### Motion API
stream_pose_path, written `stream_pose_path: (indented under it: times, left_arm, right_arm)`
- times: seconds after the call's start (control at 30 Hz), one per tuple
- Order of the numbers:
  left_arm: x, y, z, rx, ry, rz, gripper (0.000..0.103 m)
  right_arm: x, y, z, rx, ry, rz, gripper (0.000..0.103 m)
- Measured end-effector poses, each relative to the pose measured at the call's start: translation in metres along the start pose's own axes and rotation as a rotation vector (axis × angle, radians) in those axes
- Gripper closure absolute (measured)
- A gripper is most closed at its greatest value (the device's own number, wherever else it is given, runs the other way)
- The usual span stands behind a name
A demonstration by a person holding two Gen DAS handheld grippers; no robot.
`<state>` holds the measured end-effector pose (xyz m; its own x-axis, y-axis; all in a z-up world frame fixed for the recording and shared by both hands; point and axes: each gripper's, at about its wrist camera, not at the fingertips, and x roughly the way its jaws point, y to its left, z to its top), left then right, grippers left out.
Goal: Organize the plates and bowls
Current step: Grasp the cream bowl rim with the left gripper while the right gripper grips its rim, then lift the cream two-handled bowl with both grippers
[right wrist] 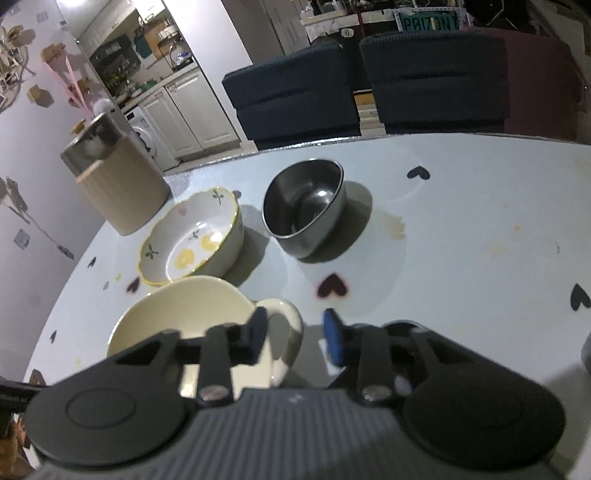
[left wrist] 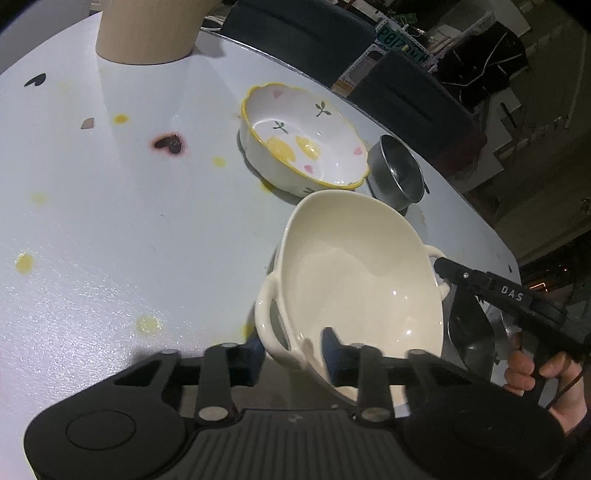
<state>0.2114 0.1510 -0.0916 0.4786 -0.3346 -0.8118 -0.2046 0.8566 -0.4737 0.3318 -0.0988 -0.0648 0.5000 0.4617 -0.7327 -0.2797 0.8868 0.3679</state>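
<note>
A cream bowl with two loop handles (left wrist: 354,273) is tilted, and my left gripper (left wrist: 291,354) is shut on its near rim by one handle. The same bowl shows in the right wrist view (right wrist: 177,314). My right gripper (right wrist: 295,332) is open, with the bowl's other handle (right wrist: 280,314) between its fingers; I cannot tell whether they touch it. It also shows in the left wrist view (left wrist: 498,291), beside the bowl. A yellow-rimmed flowered bowl (left wrist: 303,144) (right wrist: 192,240) and a steel bowl (left wrist: 397,170) (right wrist: 303,206) stand beyond on the white table (left wrist: 110,221).
A beige cylindrical container (left wrist: 147,29) (right wrist: 118,184) stands at the table's far side. Dark blue chairs (right wrist: 295,96) line the far edge. Heart and dot stickers mark the tabletop. A hand (left wrist: 535,373) holds the right gripper.
</note>
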Motion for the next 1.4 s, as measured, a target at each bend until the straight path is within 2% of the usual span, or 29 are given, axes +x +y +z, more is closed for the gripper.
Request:
stream_pose_path:
  times: [0.07,0.17,0.43,0.63,0.77,0.97,1.2,1.3,1.4]
  left_arm:
    - [-0.001,0.001,0.000,0.001,0.000,0.003,0.076]
    - [-0.001,0.002,0.001,-0.001,-0.008,0.003,0.076]
    - [-0.002,0.005,0.010,-0.007,-0.042,0.037,0.076]
    - [-0.001,0.007,0.018,0.007,-0.068,0.078,0.076]
    - [-0.002,0.009,0.026,0.031,-0.089,0.121,0.076]
    - [-0.002,0.018,0.034,0.069,-0.078,0.098,0.077]
    - [-0.005,0.023,0.039,0.102,-0.083,0.095,0.076]
    - [-0.004,0.025,0.042,0.106,-0.071,0.082,0.076]
    - [-0.003,0.023,0.043,0.135,-0.064,0.087,0.076]
  right_arm:
    - [0.002,0.001,0.000,-0.003,0.009,-0.002,0.088]
    - [0.004,0.003,0.001,-0.028,0.007,-0.023,0.090]
    - [-0.001,0.012,-0.004,-0.075,0.017,-0.051,0.090]
    - [-0.004,0.015,-0.008,-0.060,0.041,-0.052,0.089]
    - [-0.006,0.024,-0.013,-0.076,0.062,-0.061,0.087]
    - [-0.011,0.026,-0.020,-0.055,0.110,-0.011,0.085]
    - [-0.008,0.020,-0.019,0.014,0.093,0.027,0.077]
    - [-0.001,0.024,-0.021,-0.013,0.111,0.024,0.072]
    - [0.008,0.027,-0.023,-0.030,0.123,0.016,0.072]
